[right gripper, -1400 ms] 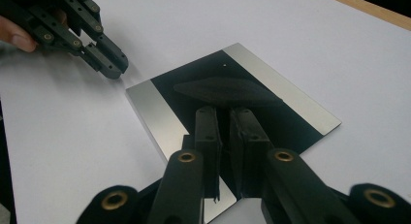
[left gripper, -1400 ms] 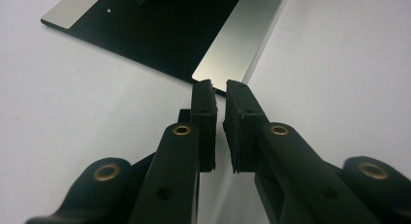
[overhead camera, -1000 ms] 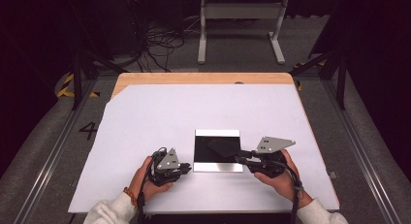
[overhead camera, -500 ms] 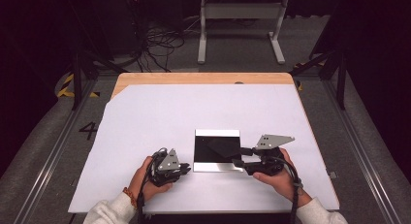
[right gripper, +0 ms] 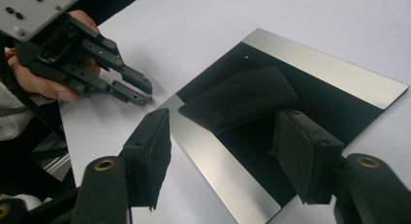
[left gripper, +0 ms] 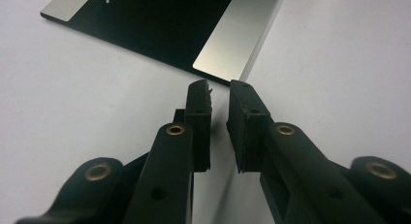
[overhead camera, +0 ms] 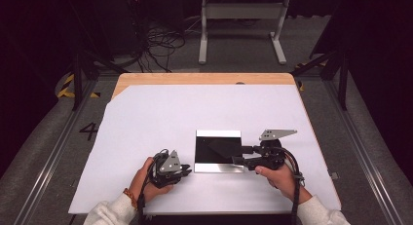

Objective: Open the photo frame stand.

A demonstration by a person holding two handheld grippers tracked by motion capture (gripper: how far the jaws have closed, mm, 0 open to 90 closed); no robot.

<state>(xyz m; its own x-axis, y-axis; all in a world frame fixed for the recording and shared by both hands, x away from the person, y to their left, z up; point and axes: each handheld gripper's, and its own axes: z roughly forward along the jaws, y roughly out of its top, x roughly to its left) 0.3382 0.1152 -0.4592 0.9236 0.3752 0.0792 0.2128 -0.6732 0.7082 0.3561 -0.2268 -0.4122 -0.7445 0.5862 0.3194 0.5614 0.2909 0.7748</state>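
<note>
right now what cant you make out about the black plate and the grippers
- Black plate: far end cut off by the top edge, left gripper view.
- Dark wedge on the plate, high view: a reflection or a separate thing, too small to tell.
- Right gripper, high view: jaw gap too small to judge.
- Left gripper: likewise.

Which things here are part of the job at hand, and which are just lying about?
In the job:
- black plate with silver edge strips
- dark folded cloth lying on it
- right tongs, just opening, nothing gripped
- left tongs, nearly closed, empty

Lying about:
- cable tangle on the floor
- white frame stand
- white table cover
</note>
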